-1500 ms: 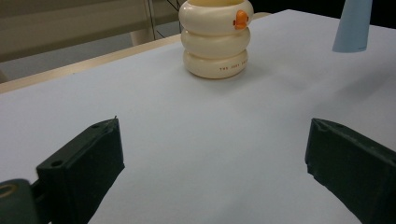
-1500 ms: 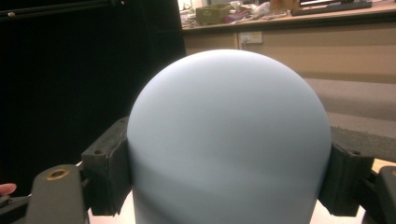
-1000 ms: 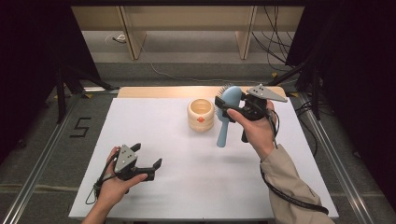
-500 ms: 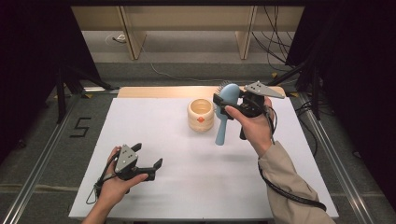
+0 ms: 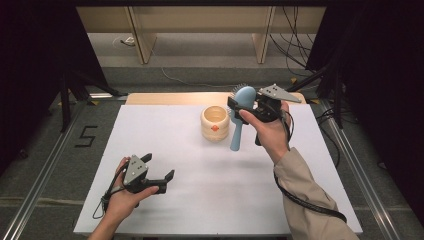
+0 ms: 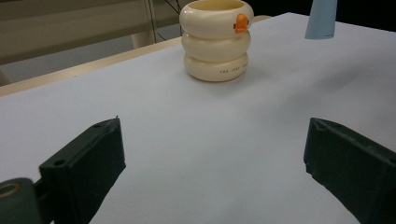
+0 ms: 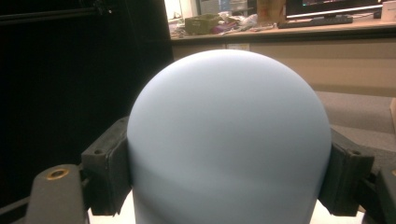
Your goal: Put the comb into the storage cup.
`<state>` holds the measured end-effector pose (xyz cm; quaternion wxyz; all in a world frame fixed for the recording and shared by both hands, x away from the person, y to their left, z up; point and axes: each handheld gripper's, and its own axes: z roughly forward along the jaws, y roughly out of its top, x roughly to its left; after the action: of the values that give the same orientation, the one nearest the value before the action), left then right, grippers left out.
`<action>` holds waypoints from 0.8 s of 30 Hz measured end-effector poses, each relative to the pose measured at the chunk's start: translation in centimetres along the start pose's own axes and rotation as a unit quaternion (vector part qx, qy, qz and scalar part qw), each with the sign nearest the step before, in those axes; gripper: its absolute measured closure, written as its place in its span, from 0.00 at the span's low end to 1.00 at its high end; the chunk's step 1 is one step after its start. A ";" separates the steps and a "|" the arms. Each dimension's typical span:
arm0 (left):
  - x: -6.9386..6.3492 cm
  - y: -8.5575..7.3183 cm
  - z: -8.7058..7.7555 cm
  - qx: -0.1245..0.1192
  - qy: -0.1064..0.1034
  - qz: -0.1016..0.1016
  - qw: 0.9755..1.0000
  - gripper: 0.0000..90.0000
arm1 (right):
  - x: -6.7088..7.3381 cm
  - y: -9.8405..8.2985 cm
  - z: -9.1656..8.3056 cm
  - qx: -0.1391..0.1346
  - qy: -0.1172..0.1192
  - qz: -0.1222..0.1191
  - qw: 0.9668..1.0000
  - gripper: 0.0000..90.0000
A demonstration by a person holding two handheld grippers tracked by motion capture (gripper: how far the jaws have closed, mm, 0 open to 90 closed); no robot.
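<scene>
We hold the right gripper point(image 5: 239, 107) raised above the far right part of the table point(image 5: 200, 210), its jaws clamped on the head of the blue brush point(image 5: 242, 102). In the right gripper view the brush's point(image 7: 229, 140) smooth rounded back bulges between both pads, touching each. From the high view the handle hangs down and slightly toward us from the jaws, its tip above the white top, and bristles show on the far side of the head. The cup point(image 5: 215, 123), a cream stack of three rings with a small orange mark, stands just left of the brush handle, near it but apart as far as we can tell. Past this gripper the table's far edge lies close; its right edge is a little way off to the right.

Our left gripper point(image 5: 159, 174) rests low near the table's near left corner, jaws spread wide with nothing between them. In the left gripper view bare white surface runs ahead of the jaws up to the cup point(image 6: 216, 39), with the brush handle's tip point(image 6: 320, 18) hanging at upper right. Between the two grippers the tabletop lies open, a broad stretch to the left of the cup and on our side of it. The near edge sits just behind the left gripper.
</scene>
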<state>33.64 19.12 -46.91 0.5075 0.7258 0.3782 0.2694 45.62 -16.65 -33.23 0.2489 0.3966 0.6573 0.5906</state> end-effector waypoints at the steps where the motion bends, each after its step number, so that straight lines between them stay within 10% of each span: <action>1: 0.0 0.0 0.0 0.000 0.000 0.000 1.000 0.05 | 0.0 0.0 0.1 0.000 -0.001 -0.001 1.000 0.23; 24: -0.1 0.0 0.1 0.000 -0.002 0.000 1.000 0.06 | 0.2 1.3 1.3 -0.027 -0.005 -0.011 1.000 0.23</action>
<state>33.67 19.01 -46.91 0.5083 0.7261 0.3774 0.2682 46.80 -15.75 -32.21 0.2688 0.3853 0.6441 0.6037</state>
